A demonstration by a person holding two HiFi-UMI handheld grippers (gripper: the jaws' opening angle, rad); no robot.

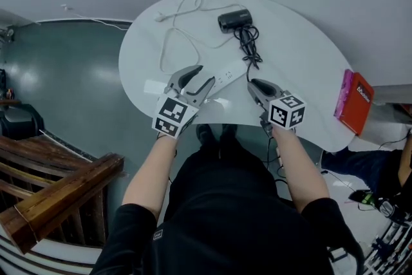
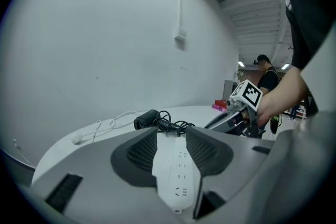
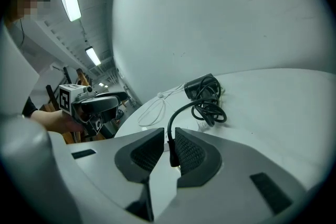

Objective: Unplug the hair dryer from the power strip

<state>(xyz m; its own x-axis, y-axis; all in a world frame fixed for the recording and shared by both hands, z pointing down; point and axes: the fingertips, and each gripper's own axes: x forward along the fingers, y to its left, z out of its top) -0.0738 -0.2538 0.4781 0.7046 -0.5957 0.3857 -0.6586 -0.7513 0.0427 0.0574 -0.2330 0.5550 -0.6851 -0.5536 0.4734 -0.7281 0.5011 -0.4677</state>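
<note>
left hand-held gripper (image 1: 207, 75): jaws clamped wide | right hand-held gripper (image 1: 252, 84): jaws pinched narrow

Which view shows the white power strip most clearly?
The left gripper view: the long white plastic power strip fills the gap between the jaws, sockets visible. In the head view it is small and pale on the white table. The right gripper view hardly shows it.

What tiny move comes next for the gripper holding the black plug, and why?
Probably lower the right gripper a little and lay the black plug on the round white table. The plug looks clear of the long white power strip clamped in the left gripper, whose visible sockets are empty, so the pulling seems done.
</note>
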